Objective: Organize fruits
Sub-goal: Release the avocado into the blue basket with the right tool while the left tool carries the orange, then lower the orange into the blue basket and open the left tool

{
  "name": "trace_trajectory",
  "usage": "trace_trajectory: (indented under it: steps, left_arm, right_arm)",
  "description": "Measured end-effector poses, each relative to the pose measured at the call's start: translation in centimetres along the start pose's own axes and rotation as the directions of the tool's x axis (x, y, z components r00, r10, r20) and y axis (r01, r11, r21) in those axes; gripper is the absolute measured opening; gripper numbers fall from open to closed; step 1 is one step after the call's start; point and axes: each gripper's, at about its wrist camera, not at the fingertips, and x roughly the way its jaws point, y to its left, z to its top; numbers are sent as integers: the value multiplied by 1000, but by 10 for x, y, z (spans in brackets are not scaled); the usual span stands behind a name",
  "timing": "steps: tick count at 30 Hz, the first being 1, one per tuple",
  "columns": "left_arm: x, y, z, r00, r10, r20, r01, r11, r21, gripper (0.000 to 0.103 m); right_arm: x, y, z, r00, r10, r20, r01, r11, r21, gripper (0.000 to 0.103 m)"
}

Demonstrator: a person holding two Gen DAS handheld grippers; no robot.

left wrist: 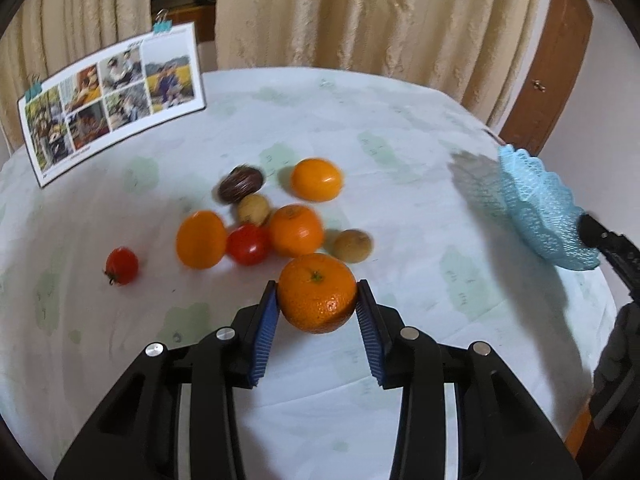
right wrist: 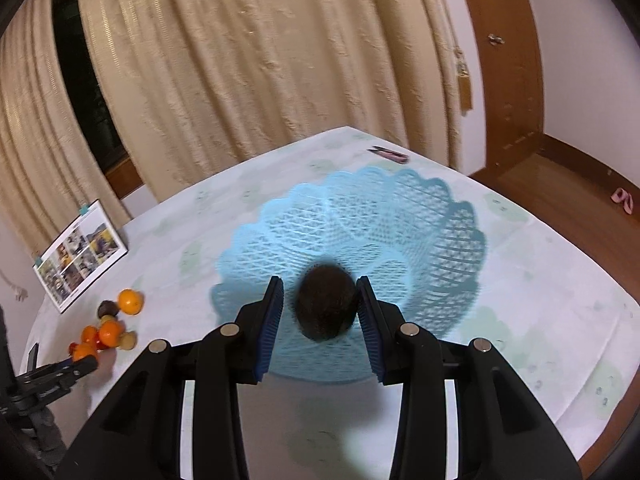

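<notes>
My left gripper is shut on an orange mandarin, held just above the tablecloth near a cluster of fruit: more mandarins, two red tomatoes, brown kiwis and a dark purple fruit. My right gripper is shut on a dark round fruit, held over the near part of a light blue lattice basket. The basket also shows at the right edge of the left wrist view. The fruit cluster shows small in the right wrist view.
A photo calendar stands at the table's far left. Beige curtains hang behind the round table. A small pink-and-dark tool lies near the far table edge. A wooden door frame stands at right.
</notes>
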Motion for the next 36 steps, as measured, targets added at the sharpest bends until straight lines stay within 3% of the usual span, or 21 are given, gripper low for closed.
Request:
trace_trajectory:
  steps: [11, 13, 15, 29, 36]
  left_arm:
    - [-10, -54, 17, 998, -52, 25, 50, 995, 87, 39]
    - [-11, -69, 21, 997, -65, 32, 61, 992, 114, 39]
    - [-11, -85, 25, 995, -91, 33, 85, 986, 143, 39]
    - [11, -196, 48, 971, -240, -16, 233, 925, 301, 39]
    - [29, -242, 44, 958, -279, -68, 285, 890, 357, 39]
  right_arm:
    - [-10, -29, -2, 997, -53, 59, 50, 998, 50, 42]
    - [-13, -31, -2, 995, -64, 79, 60, 997, 55, 50]
    - [-17, -33, -3, 992, -76, 105, 70, 996, 59, 52]
    - [-43, -55, 7, 977, -109, 185, 89, 990, 114, 67]
    - [-45, -68, 10, 975, -123, 183, 96, 984, 153, 69]
